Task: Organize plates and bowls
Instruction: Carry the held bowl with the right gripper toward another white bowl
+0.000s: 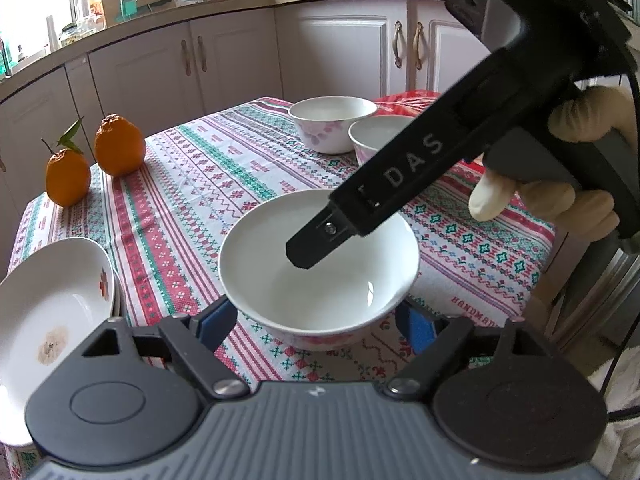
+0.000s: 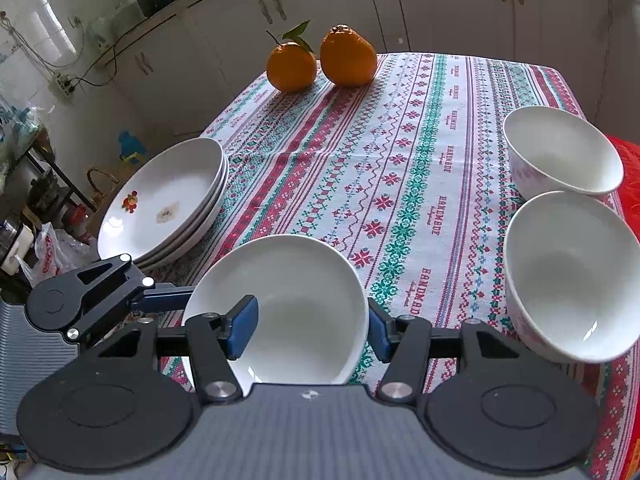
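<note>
A white bowl (image 1: 280,272) with a pink pattern outside stands on the patterned tablecloth (image 1: 192,184). My left gripper (image 1: 318,324) straddles it, a blue pad on each side near the wall, jaws open. My right gripper (image 2: 310,332) is open over the same bowl (image 2: 292,280): one of its fingers (image 2: 242,328) hangs inside, the other sits just outside the right rim. That inner finger also shows in the left wrist view. Two more bowls (image 2: 560,152) (image 2: 568,276) stand side by side to the right. A stack of plates (image 2: 160,204) sits at the left.
Two oranges (image 2: 320,62) rest at the far edge of the table. White kitchen cabinets (image 1: 340,52) run behind it under a cluttered counter. A gloved hand (image 1: 560,196) holds the right gripper's handle. Something red (image 2: 628,184) lies past the bowls at the table's right edge.
</note>
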`<state>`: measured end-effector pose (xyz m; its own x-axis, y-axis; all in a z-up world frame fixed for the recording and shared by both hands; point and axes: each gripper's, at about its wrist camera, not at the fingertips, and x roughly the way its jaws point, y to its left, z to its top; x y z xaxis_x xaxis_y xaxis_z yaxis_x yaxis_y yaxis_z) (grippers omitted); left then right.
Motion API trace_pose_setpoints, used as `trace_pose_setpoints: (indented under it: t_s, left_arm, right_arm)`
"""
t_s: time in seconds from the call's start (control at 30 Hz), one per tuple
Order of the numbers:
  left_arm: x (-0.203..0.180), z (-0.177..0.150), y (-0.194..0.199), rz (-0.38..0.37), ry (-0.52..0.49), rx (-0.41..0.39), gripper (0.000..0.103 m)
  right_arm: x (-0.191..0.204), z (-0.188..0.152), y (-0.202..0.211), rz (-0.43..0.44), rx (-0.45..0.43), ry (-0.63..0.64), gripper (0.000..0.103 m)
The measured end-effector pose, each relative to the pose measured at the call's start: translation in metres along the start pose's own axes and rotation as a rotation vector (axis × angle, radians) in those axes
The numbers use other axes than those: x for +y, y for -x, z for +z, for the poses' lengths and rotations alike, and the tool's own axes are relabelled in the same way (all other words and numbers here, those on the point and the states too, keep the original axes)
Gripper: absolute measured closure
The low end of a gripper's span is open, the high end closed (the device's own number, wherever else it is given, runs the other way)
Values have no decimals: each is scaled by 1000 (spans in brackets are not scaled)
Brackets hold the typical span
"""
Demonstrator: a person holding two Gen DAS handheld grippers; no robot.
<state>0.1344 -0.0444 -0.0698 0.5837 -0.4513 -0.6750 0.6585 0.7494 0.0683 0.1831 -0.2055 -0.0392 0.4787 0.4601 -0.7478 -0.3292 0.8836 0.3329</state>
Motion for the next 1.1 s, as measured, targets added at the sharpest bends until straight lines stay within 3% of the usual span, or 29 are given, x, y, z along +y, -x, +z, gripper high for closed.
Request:
trace_pose_setpoints:
  t_s: [0.13,0.4,0.77,1.1]
  left_arm:
    - [2,-1,1,2,22,1,10]
    - [3,-2,19,10,26,-16,6]
    - [-7,6,42,34,30,-64,5]
    - [-41,46,19,-12,4,-121,3]
  right_arm:
    - [0,-1,5,-34,-33,9,10]
    - [2,-5,23,-55,-86,3,4]
    - [-4,-24,62,-161,-175,-14,0]
    - [-39,-26,102,-306,-239,23,0]
